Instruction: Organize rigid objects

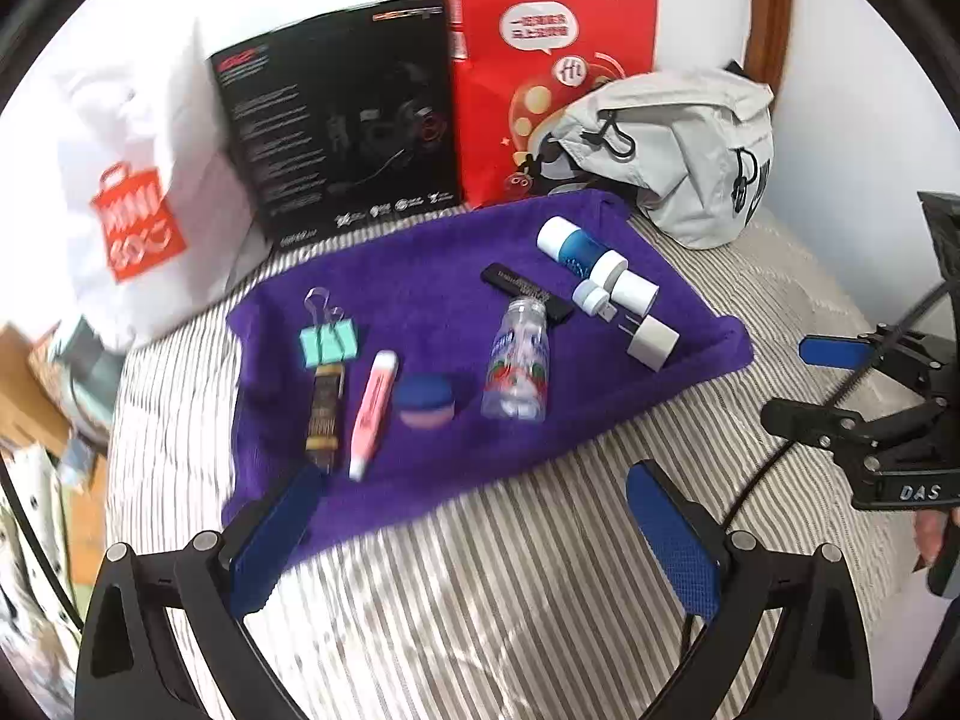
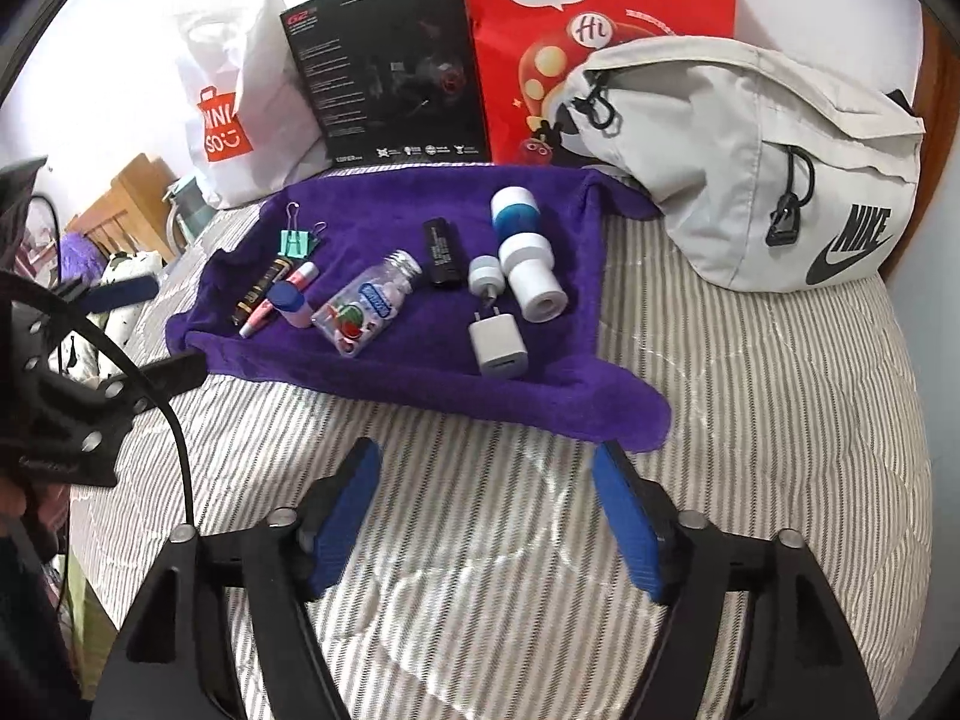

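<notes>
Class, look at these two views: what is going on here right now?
A person holds two tongs over a striped bed; the left tongs and right tongs are both open and empty. Small items, including a clear bottle and a white charger plug, lie untouched on a purple towel.

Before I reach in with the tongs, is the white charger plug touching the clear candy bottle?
Apart. The right wrist view shows bare purple towel between the white charger plug and the clear candy bottle.
</notes>
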Demonstrator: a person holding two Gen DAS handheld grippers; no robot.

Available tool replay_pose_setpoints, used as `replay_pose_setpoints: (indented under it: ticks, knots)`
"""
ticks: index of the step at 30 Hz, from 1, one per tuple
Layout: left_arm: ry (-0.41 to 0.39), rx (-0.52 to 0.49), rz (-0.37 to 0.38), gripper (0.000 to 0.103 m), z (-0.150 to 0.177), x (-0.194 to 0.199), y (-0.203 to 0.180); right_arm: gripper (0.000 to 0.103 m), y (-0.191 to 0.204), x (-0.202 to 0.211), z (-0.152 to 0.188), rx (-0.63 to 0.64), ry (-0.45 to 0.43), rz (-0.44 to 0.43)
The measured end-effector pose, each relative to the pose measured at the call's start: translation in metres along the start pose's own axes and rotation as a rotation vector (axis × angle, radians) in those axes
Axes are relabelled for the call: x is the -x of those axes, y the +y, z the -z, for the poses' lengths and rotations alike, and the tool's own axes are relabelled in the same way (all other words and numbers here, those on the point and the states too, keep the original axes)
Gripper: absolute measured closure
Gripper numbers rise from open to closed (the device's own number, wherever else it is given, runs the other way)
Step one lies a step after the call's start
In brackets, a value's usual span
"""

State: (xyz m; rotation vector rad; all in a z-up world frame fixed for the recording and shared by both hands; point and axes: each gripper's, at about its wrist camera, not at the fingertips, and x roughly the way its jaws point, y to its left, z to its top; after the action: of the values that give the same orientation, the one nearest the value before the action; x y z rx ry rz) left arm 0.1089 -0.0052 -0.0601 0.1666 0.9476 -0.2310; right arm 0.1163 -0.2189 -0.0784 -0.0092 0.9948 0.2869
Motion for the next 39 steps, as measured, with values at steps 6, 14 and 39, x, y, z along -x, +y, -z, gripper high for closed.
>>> replay_pose_setpoints:
  ticks: [6,14,39]
  knots:
    - [0.007,0.114,-0.032,0.0,0.027,0.006,0.019,0.01,0.005,0.004,0.007,-0.027,-0.012,-0.003]
    - [0.044,0.168,-0.072,0.0,0.062,0.01,0.028,0.001,-0.002,0.015,0.027,-0.058,-0.025,0.061]
    - [-0.036,0.224,-0.075,0.0,0.081,0.064,0.013,0.0,0.012,0.064,0.069,-0.037,-0.06,0.134]
